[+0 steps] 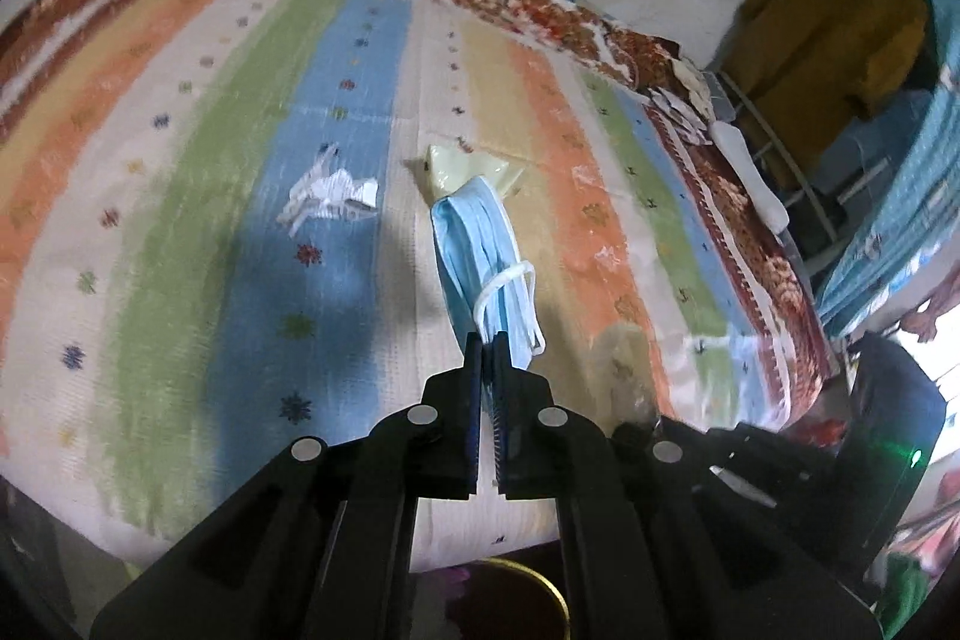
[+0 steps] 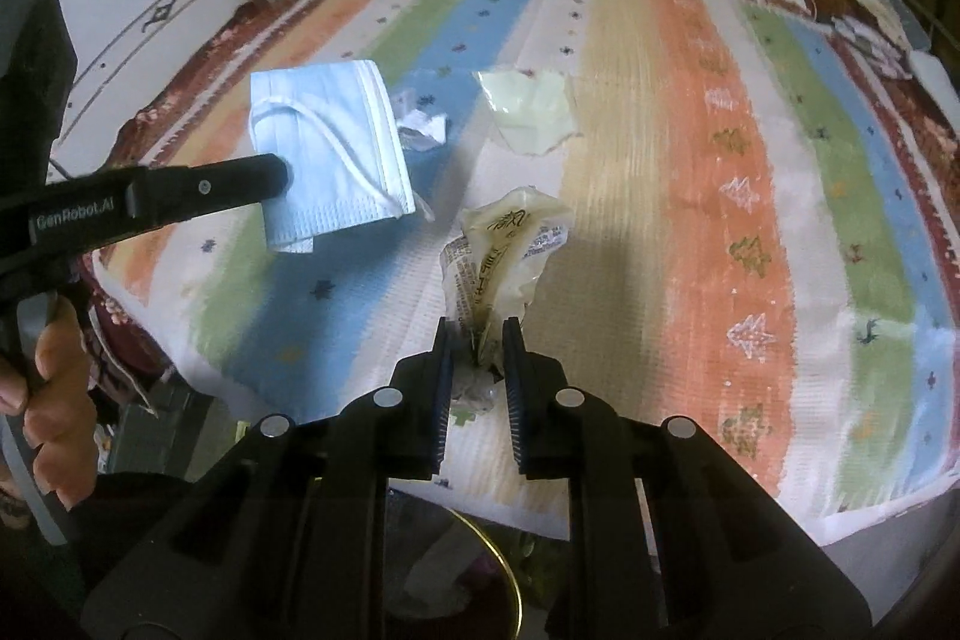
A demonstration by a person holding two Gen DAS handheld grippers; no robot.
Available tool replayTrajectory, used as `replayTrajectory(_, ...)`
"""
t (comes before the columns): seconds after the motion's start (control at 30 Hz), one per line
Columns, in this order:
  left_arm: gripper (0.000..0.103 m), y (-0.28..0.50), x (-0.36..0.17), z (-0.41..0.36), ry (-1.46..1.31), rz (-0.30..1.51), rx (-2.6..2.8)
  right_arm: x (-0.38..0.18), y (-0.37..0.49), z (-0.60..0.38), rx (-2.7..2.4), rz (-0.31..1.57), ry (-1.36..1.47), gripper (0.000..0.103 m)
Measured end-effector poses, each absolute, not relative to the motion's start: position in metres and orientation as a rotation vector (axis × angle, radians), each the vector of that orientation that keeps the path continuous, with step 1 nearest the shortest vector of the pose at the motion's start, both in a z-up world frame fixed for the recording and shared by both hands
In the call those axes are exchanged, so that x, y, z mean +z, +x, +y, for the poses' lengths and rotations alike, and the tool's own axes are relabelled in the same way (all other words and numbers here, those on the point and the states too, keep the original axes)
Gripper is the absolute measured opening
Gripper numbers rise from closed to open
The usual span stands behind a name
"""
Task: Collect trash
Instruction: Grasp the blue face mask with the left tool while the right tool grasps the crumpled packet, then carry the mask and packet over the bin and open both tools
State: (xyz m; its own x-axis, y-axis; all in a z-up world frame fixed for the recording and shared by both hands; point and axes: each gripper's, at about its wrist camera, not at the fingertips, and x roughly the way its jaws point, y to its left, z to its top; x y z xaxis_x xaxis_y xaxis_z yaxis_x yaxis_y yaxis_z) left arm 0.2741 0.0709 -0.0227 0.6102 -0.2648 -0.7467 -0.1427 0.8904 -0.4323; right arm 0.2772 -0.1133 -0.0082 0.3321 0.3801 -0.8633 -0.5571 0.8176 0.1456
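Note:
My left gripper (image 1: 487,340) is shut on a light blue face mask (image 1: 480,250) and holds it above the striped bedspread (image 1: 210,196). The mask also shows in the right wrist view (image 2: 330,148), pinched by the left gripper (image 2: 282,175). My right gripper (image 2: 477,334) is shut on a crumpled clear plastic wrapper (image 2: 504,256) with printed text. A crumpled white paper scrap (image 1: 330,196) and a pale yellow-green plastic piece (image 1: 462,166) lie on the bedspread; both also show in the right wrist view, the paper scrap (image 2: 423,127) and the plastic piece (image 2: 531,109).
A round bin with a gold rim (image 2: 510,586) sits below the bed's near edge, also in the left wrist view (image 1: 540,592). A floral blanket (image 1: 732,196) borders the bedspread. A rack with yellow cloth (image 1: 840,40) stands at right.

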Motion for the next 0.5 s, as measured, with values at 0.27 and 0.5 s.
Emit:
replayTrajectory(0.27,0.002,0.238,0.000,0.058,-0.404,0.916,-0.078,0.022,0.240,-0.126,0.655,1.001,-0.185,0.015)
replayTrajectory(0.5,0.002,0.205,0.010,0.051,-0.380,0.930,-0.090,0.042,0.209,-0.143,0.657,0.941,-0.157,0.015)
